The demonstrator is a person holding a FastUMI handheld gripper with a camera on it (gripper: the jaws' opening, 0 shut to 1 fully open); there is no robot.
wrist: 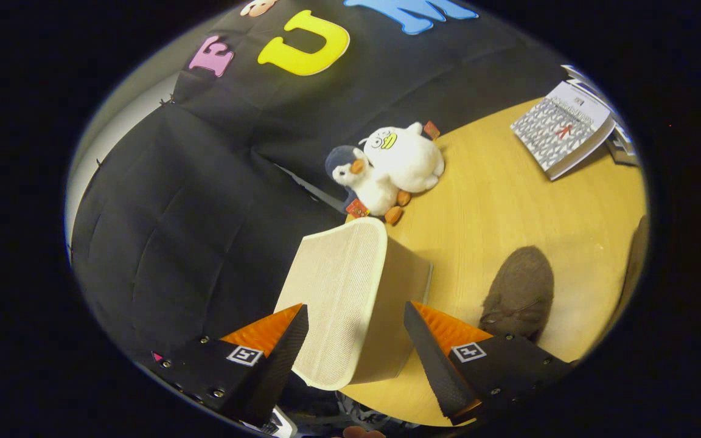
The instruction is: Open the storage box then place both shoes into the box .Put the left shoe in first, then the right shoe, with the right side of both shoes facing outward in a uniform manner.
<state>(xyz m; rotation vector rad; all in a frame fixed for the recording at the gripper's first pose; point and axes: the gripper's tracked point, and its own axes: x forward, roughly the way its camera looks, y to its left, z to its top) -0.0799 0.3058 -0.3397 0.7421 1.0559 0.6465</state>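
Note:
A cream woven storage box (341,292) stands on the wooden table (496,194) with its lid down. My gripper (355,308) is open and wide, one finger on each side of the box's near end; I cannot tell whether the pads touch it. A brown shoe (519,293) lies on the table just to the right of the right finger (432,340). A sliver of a second brown shoe (633,261) shows further right.
Two plush toys, a white duck (408,157) and a penguin (366,179), lie beyond the box by the black cloth wall. A stack of books (563,129) sits at the table's far right. Bare tabletop lies between the toys, books and shoe.

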